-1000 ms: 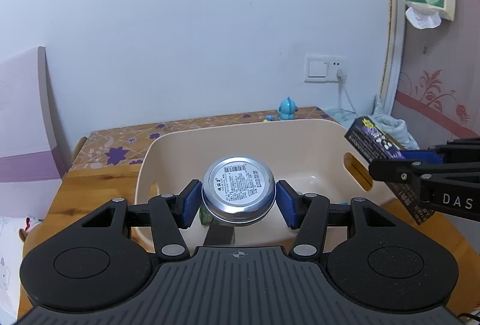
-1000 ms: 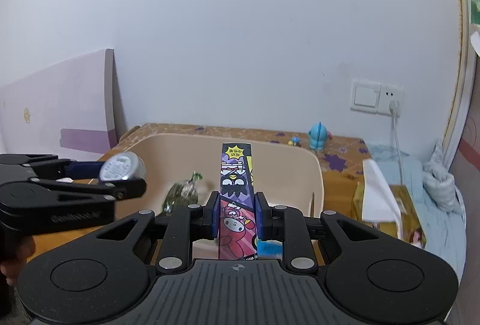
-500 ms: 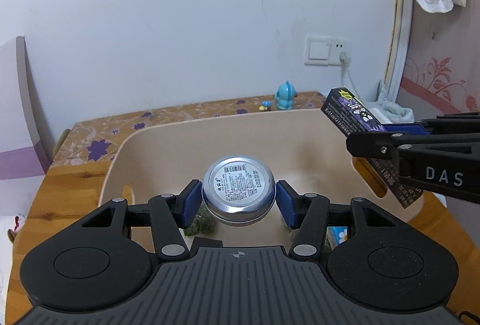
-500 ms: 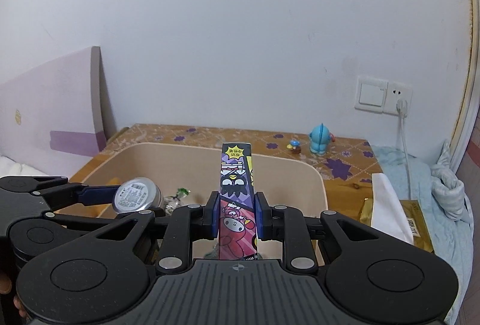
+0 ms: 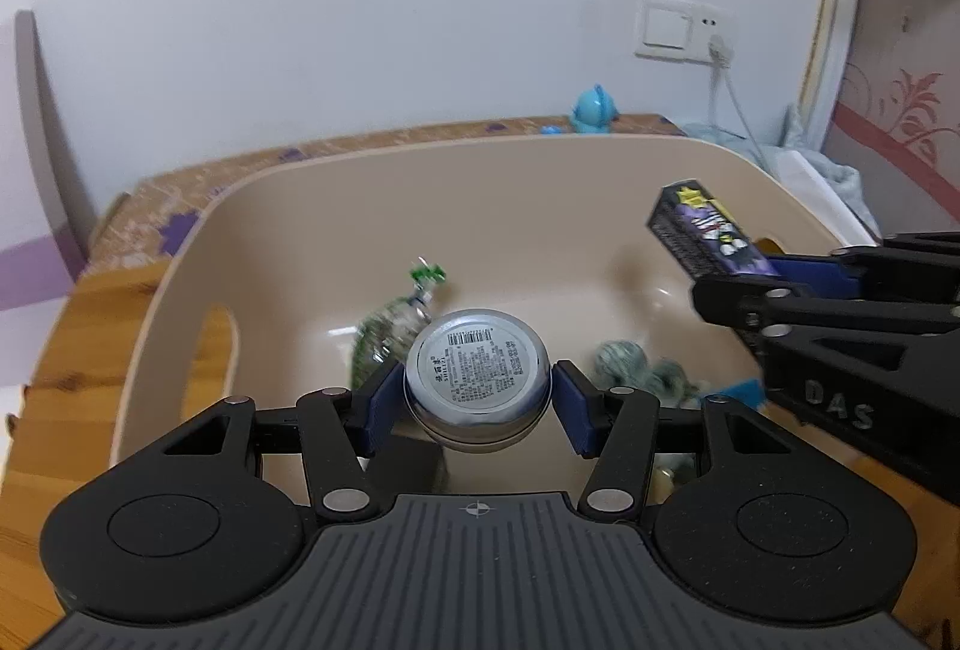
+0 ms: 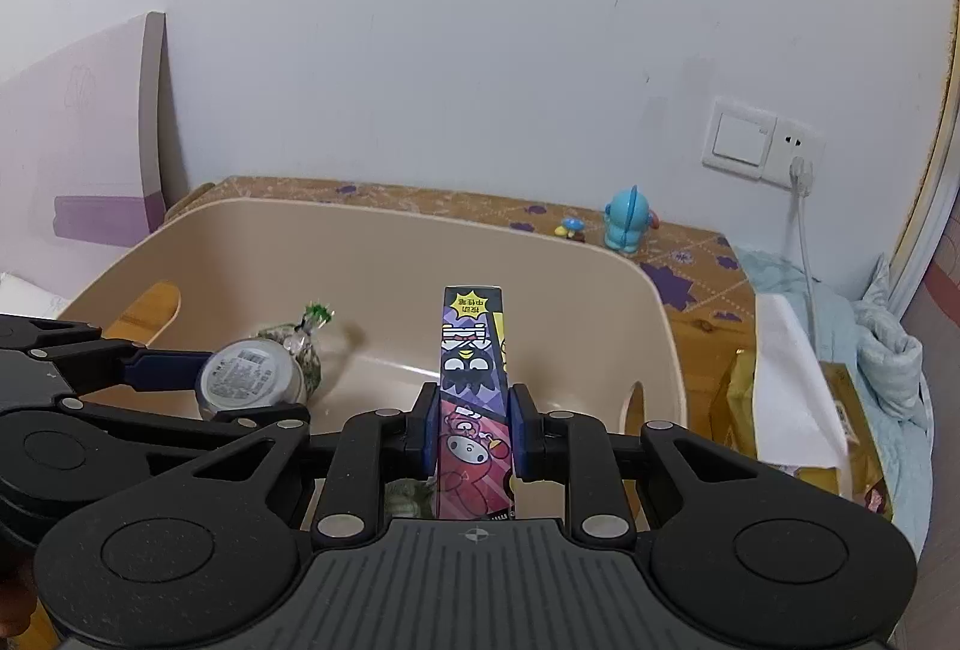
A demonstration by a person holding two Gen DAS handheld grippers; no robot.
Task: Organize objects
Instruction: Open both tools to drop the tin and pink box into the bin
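Two grippers you hold over the beige tub (image 5: 336,170): your left gripper (image 5: 477,398) clamps a round silver tin (image 5: 477,371), your right gripper (image 6: 474,434) clamps a tall purple cartoon box (image 6: 474,380); green-wrapped packets (image 5: 384,332) lie on the tub floor beneath the tin

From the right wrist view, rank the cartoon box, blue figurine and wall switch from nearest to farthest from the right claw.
1. Cartoon box: gripped in the right claw.
2. Blue figurine: beyond the tub, right of centre.
3. Wall switch: on the wall, far right.
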